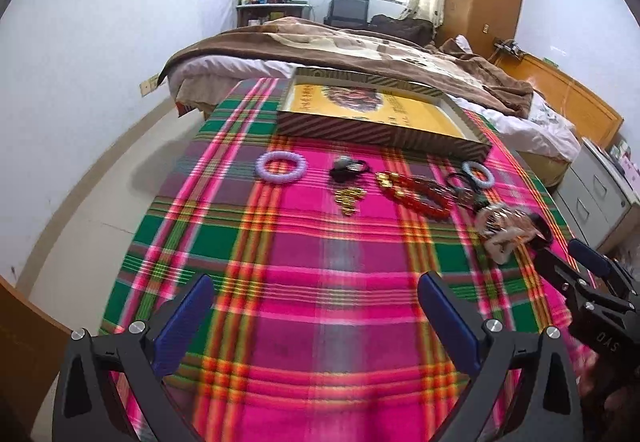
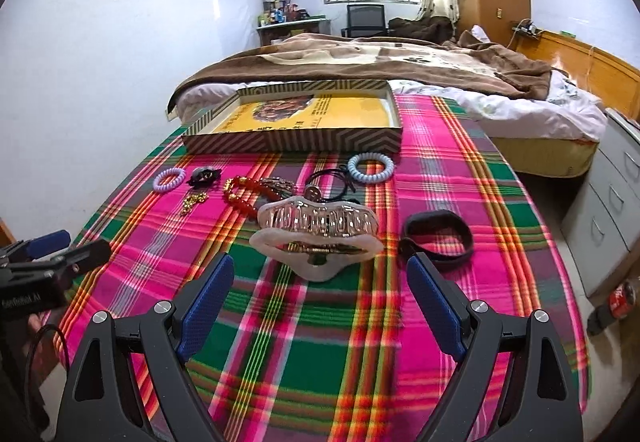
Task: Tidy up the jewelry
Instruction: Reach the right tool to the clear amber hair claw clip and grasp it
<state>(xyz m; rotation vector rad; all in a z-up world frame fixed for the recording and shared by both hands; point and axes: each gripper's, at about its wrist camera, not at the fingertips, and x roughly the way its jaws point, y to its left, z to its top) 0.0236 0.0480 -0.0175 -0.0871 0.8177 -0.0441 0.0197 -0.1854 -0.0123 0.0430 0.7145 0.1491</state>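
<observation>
- Bedroom counter under a pink-and-green plaid cloth (image 1: 320, 242): from the left wrist, the left hand-held gripper (image 1: 316, 318) hangs spread wide and empty; the lilac spiral hair ring (image 1: 281, 166) lies well ahead.
- From the right wrist, the right hand-held gripper (image 2: 320, 294) gapes empty, nearer arm; the large clear plastic claw clip (image 2: 318, 238) lies crosswise just ahead, before the striped shallow cardboard tray (image 2: 292, 143).
</observation>
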